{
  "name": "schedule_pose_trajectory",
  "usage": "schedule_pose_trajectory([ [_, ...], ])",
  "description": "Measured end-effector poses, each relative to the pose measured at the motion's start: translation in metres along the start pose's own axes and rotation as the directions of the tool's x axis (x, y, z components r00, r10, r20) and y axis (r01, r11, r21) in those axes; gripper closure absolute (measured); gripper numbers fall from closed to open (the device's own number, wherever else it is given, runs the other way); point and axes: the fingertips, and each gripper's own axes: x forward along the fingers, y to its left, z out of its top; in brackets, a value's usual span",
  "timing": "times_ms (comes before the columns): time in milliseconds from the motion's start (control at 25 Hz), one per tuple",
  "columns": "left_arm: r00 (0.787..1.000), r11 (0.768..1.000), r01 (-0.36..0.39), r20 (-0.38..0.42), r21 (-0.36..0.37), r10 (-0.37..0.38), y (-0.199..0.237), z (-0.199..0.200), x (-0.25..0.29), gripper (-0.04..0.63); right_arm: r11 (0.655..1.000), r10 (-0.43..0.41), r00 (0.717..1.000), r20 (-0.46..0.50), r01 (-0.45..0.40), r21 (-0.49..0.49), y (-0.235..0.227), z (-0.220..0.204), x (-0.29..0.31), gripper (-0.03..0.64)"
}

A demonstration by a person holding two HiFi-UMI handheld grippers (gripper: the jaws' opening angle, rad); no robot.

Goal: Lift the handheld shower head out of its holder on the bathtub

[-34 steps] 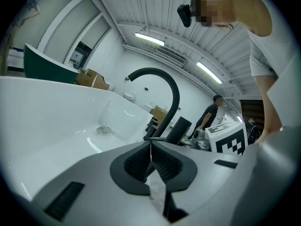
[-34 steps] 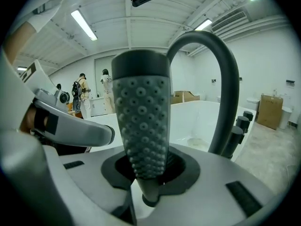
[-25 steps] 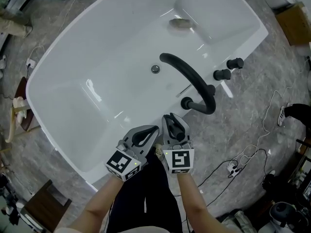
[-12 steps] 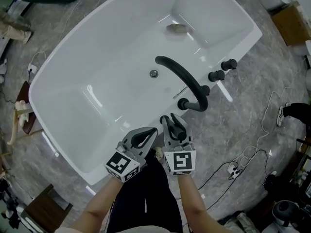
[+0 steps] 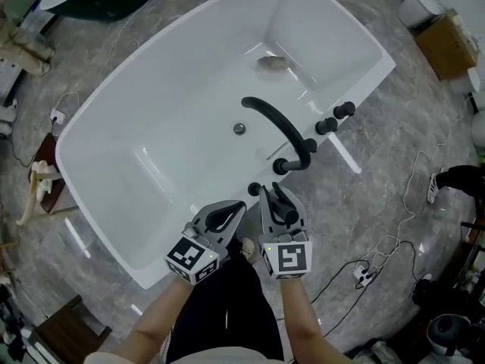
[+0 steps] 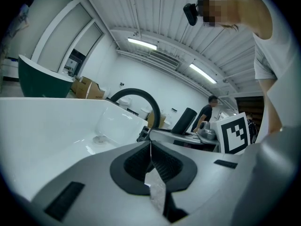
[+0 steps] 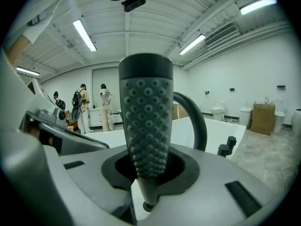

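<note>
The white acrylic bathtub [image 5: 114, 112] lies slantwise on the grey marbled floor [image 5: 394, 165]. From its near rim the black arched metal spout [image 5: 282, 121] reaches over the basin toward the round metal drain [image 5: 239, 128]. Two black cylindrical knobs [image 5: 345, 110] stand on the rim right of the spout's base. The small black round holder [image 5: 255, 189] sits on the rim left of the base. Just before the holder, the black stick-shaped shower head [image 5: 284, 207] stands between the right gripper's [image 5: 273, 191] tongs, with the left gripper [image 5: 242, 204] beside it on the left. A brown cardboard box [image 5: 447, 42] sits on the floor beyond the tub's right end.

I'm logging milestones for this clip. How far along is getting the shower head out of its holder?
Done: the right tool grips the shower head, which looks lifted clear of the dark holder on the rim of the bathtub. In hand: it stands up between that tool's jaws. Remaining: seemingly nothing but carrying it off; the left tool is shut, empty.
</note>
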Motion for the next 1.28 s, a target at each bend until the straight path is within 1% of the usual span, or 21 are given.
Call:
schedule_pose_trajectory([
  [160,1.0,1.0,-0.003,0.01,0.006,0.003,-0.014,0.011,-0.01,0.583,1.0,-0.001,0.999,0.034,0.001,0.003,0.002,0.027,-0.02,0.526],
  [360,1.0,1.0,0.005,0.022,0.02,-0.005,-0.034,0.025,-0.024,0.583,0.997,-0.033,0.996,0.082,0.027,0.073,0.0,0.058,-0.051,0.526],
  [560,0.999,0.999,0.001,0.048,0.039,-0.003,-0.048,0.042,-0.037,0.583,0.994,-0.061,0.991,0.12,0.048,0.102,0.009,0.081,-0.084,0.526],
  [840,0.998,0.997,0.013,0.066,0.075,-0.018,-0.076,0.066,-0.054,0.583,0.988,-0.088,0.972,0.217,0.058,0.142,0.014,0.132,-0.139,0.526],
  [1000,0.997,0.996,0.04,0.066,0.083,-0.046,-0.093,0.074,-0.059,0.583,0.987,-0.104,0.96,0.261,0.068,0.144,0.009,0.161,-0.166,0.526],
  [1160,0.995,0.991,0.079,0.048,0.112,-0.085,-0.116,0.08,-0.052,0.583,0.986,-0.074,0.959,0.275,0.028,0.167,0.003,0.18,-0.195,0.526],
  [1280,0.988,0.98,0.141,0.045,0.142,-0.148,-0.139,0.087,-0.041,0.583,0.985,-0.113,0.949,0.293,0.069,0.157,-0.007,0.19,-0.22,0.526],
])
